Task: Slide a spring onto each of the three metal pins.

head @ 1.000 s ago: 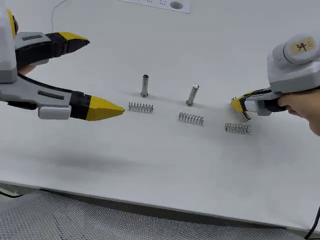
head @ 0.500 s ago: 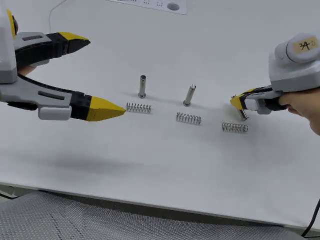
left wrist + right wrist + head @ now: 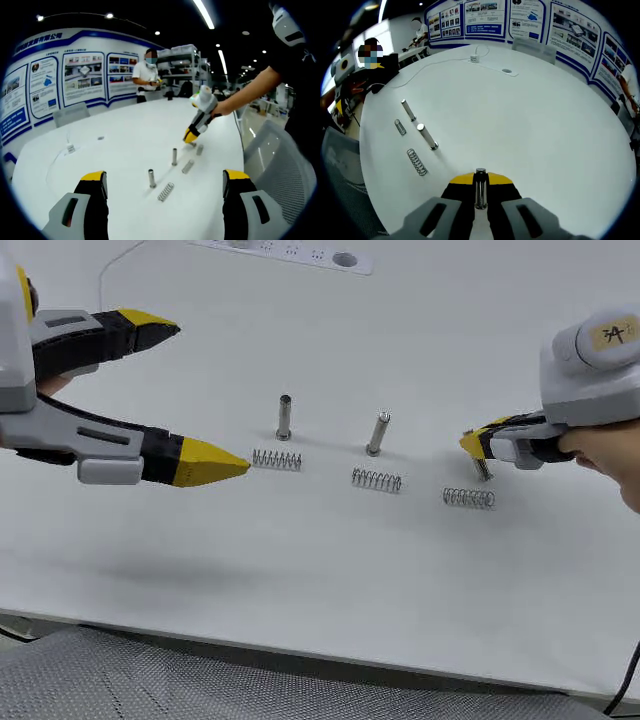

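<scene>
Well, your right gripper [image 3: 474, 447] was clamped shut on one metal pin [image 3: 482, 469], which hung tilted just behind the rightmost spring [image 3: 468, 498]; whether its lower end touched the white table [image 3: 330, 570] could not be told. Your left gripper [image 3: 213, 397] was spread wide and held nothing, its near tip just beside the left spring [image 3: 277, 459]. On the table, the left pin [image 3: 284, 417] stood upright and the middle pin [image 3: 378, 432] leaned, each with a spring lying flat just in front of it, the middle spring [image 3: 376, 480] apart from its pin.
</scene>
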Demonstrator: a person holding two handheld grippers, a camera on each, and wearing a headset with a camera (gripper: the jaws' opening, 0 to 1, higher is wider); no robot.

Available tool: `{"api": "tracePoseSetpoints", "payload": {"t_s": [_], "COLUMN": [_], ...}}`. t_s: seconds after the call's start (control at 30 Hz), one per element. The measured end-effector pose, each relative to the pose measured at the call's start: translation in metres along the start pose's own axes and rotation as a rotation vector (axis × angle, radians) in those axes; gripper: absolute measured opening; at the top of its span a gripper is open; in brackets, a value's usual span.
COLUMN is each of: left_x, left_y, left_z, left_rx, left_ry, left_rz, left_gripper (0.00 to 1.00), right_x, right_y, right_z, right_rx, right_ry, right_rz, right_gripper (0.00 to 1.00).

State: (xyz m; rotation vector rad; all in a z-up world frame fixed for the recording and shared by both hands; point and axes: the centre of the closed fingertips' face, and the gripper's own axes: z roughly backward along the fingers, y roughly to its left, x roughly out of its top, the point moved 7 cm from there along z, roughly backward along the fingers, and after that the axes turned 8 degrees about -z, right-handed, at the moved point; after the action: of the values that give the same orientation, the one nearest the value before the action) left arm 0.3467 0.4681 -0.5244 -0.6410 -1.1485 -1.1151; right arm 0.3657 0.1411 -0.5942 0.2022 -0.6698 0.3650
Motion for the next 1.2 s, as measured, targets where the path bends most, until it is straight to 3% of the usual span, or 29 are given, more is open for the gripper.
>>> {"api": "tracePoseSetpoints", "payload": {"t_s": [1.2], "left_x": [0.0078], "left_y": [-0.0066], "left_z": [0.0013], "left_rx": [-0.002], "left_ry": [0.005], "left_rz": [-0.018], "left_gripper": [0.98], "right_x": [0.0013], "right_y": [-0.0023], "right_z": [0.0069], "right_rx": [-0.001], "right_ry": [-0.096], "right_rz": [0.016], "right_gripper": [0.08]}}
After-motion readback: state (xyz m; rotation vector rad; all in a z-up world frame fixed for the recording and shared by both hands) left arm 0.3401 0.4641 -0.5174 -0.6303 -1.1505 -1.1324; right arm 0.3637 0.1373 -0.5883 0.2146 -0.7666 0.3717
